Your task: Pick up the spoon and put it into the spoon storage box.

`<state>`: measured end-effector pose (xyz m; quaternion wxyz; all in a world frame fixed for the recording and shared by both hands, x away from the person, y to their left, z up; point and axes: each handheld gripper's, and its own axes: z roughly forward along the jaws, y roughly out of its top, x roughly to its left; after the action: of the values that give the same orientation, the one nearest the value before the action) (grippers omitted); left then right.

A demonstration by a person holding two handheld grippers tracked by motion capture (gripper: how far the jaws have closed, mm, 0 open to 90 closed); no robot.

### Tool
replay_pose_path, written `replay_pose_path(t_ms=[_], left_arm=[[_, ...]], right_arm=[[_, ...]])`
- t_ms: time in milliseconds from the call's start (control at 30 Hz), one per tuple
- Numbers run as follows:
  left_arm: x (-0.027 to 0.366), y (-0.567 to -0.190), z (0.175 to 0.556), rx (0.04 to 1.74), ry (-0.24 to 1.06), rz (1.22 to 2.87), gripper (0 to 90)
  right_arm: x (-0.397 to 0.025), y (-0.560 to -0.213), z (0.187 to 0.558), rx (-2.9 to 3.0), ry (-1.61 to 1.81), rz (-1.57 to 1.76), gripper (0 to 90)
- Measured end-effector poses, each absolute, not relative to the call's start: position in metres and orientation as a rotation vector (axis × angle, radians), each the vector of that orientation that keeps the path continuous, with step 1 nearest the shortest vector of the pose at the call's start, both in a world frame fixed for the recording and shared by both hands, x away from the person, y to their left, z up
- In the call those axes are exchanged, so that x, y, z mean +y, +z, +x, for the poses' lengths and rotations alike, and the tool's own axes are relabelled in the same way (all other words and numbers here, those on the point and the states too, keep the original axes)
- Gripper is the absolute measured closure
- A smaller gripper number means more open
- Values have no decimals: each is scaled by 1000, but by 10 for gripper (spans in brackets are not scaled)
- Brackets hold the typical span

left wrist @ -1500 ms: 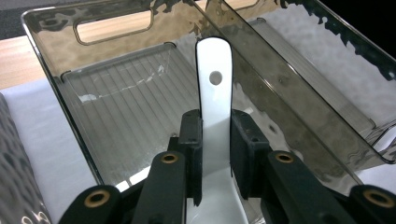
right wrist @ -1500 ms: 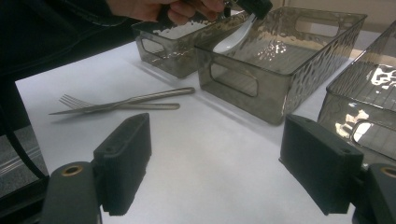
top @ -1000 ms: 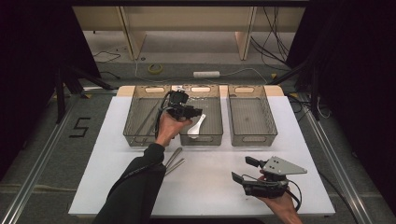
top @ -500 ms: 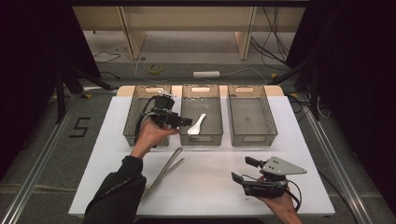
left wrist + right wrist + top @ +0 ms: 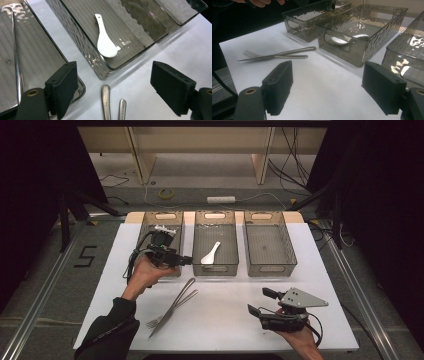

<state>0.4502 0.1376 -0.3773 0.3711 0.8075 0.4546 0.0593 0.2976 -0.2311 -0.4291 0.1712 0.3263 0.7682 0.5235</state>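
left claw (image 5: 184, 261), jaws wide apart and empty, has drawn back from the middle bin (image 5: 215, 268) to hover over the near end of the left bin (image 5: 145, 227). the white spoon (image 5: 210, 254), no longer covered by the hand, lies flat in the middle bin: its placement looks complete. a fork (image 5: 165, 316) and knife (image 5: 176, 303) lie crossed on the counter (image 5: 225, 320), just below the left claw, probably next to be sorted. right claw (image 5: 260, 302), wide open and empty, remains at the near right.
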Motion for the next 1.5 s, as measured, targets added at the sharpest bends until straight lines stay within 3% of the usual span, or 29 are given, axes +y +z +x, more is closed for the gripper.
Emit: replay_pose_path(t_ms=[467, 1500], left_arm=[[128, -393, 434, 1141, 95, 2244, 196], [132, -423, 406, 1139, 44, 2417, 210]], right_arm=[[-232, -429, 298, 2181, 1493, 931, 255], [-233, -430, 298, 2183, 1497, 931, 255]])
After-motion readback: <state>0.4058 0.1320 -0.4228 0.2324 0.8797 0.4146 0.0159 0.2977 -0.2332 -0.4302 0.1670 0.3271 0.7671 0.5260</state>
